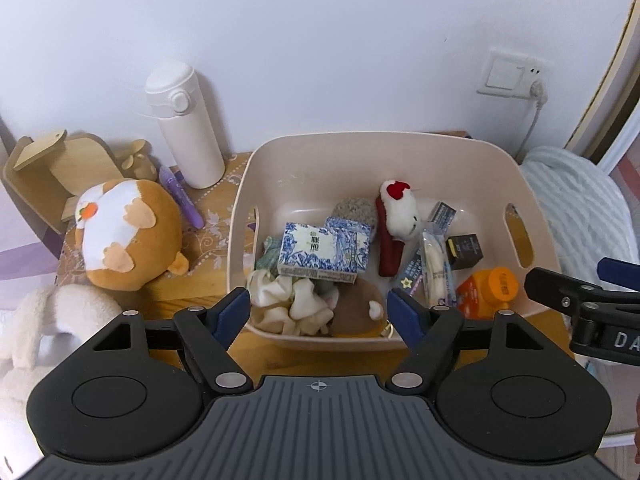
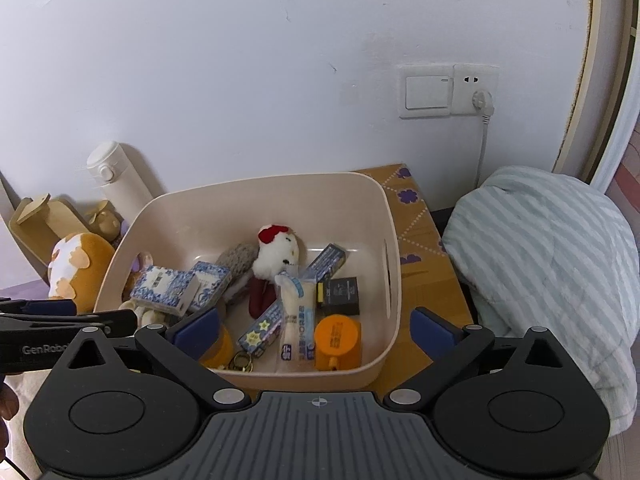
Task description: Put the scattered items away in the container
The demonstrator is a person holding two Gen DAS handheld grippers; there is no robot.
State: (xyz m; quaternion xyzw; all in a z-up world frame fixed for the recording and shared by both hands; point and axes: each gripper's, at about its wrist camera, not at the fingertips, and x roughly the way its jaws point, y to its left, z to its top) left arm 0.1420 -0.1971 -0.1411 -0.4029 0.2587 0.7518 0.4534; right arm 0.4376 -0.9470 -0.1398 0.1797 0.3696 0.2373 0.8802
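Observation:
A beige plastic bin [image 1: 440,152] stands on the wooden nightstand and also shows in the right wrist view [image 2: 264,186]. It holds blue-and-white boxes [image 1: 316,250], a white plush with a red bow [image 1: 400,208], a black box [image 1: 466,250], an orange bottle [image 1: 490,290] and cream cloth [image 1: 288,304]. My left gripper [image 1: 322,316] is open and empty over the bin's near rim. My right gripper [image 2: 316,330] is open and empty over the bin's near right part. A brown-and-white plush [image 1: 124,232] and a purple pen [image 1: 180,196] lie left of the bin.
A white flask [image 1: 186,124] stands by the wall behind the pen. A wooden stand [image 1: 52,168] is at the far left. A striped light-blue quilt [image 2: 552,272] lies right of the nightstand. A wall switch and socket with a plugged cord [image 2: 448,92] are above.

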